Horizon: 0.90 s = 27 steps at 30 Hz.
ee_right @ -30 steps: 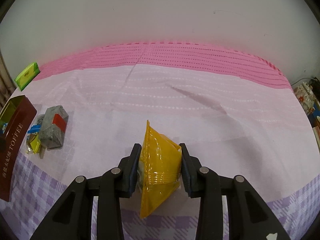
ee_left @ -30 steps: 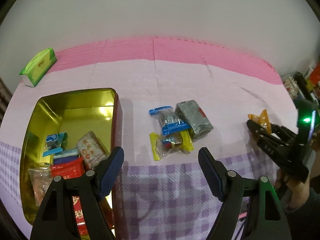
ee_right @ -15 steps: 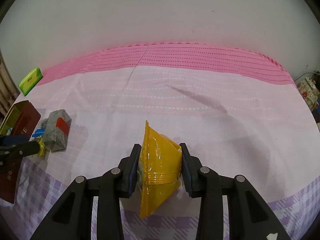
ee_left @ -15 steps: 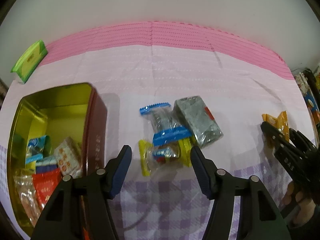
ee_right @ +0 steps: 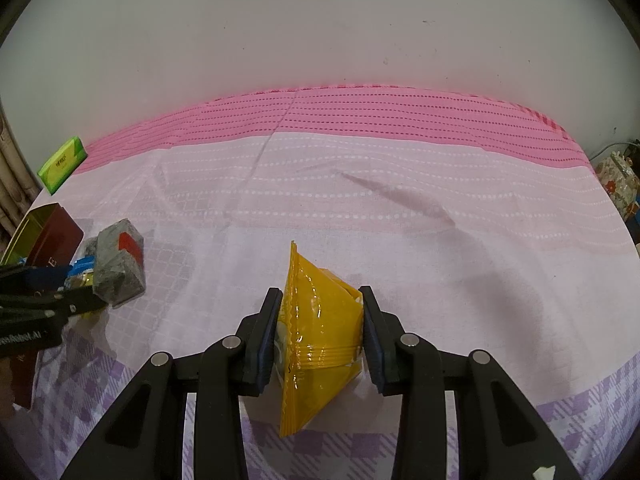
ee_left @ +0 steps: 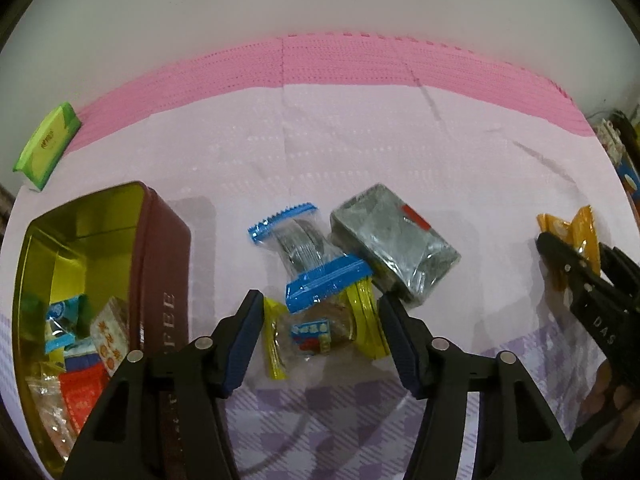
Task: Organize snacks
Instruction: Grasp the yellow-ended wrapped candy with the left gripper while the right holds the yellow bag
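From the left wrist cam we've got our left claw [ee_left: 320, 332] pointing down at the worktop [ee_left: 360, 140], jaws closing in with the yellow-edged snack packet [ee_left: 316, 330] sitting right between them. The pads aren't pressing on it yet, there's a sliver of gap on both sides. A blue-edged clear packet [ee_left: 308, 252] lies on the packet's far end, and a grey wrapped block [ee_left: 394, 242] sits just right of that, touching it. Off to the left is the toffee tin [ee_left: 160, 264], lid off, with several small snacks in its gold inside. A green box [ee_left: 46, 142] sits far back left. Our right claw [ee_left: 576, 256] shows at the right edge.

From the right wrist cam, our right claw [ee_right: 320, 328] is clamped narrow on an orange snack pouch [ee_right: 316, 332], pads squeezing both sides, pouch pointing away from us over the pink cloth. Way over at the left edge we can see the left claw [ee_right: 60, 296] by the grey block [ee_right: 118, 268] and the tin [ee_right: 52, 232].
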{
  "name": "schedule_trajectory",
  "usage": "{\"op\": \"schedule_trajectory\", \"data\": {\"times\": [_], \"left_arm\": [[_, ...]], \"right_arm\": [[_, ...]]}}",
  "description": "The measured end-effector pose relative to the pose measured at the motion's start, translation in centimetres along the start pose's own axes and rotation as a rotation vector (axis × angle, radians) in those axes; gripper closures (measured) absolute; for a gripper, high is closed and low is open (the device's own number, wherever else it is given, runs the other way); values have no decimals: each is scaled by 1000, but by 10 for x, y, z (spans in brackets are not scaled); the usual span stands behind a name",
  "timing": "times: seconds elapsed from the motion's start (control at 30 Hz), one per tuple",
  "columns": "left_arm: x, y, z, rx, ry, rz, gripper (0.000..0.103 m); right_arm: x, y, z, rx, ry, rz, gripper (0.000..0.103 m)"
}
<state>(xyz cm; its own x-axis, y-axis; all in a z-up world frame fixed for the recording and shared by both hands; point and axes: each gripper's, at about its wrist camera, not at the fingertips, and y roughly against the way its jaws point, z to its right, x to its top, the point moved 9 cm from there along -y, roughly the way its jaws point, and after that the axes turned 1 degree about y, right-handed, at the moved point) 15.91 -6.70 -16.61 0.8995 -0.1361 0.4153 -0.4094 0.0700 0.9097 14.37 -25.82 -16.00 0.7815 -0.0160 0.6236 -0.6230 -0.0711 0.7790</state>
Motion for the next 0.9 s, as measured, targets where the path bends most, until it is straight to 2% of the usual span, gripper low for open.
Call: {"op": "schedule_trajectory", "data": {"times": [0.13,0.23,0.43,0.9], "left_arm": [[0,0,2,-12,5,4,47],[-4,1,3,-18,2,13,54],[-17,12,-3,-27,-3,21,61],[-40,28,-1,-22,9,-8,64]], "right_arm": [[1,-1,-1,1,1,0,67],[1,-1,0,1,1,0,67],[1,0,0,1,1,0,67],[2,0,-1,-4,3,-1,67]]}}
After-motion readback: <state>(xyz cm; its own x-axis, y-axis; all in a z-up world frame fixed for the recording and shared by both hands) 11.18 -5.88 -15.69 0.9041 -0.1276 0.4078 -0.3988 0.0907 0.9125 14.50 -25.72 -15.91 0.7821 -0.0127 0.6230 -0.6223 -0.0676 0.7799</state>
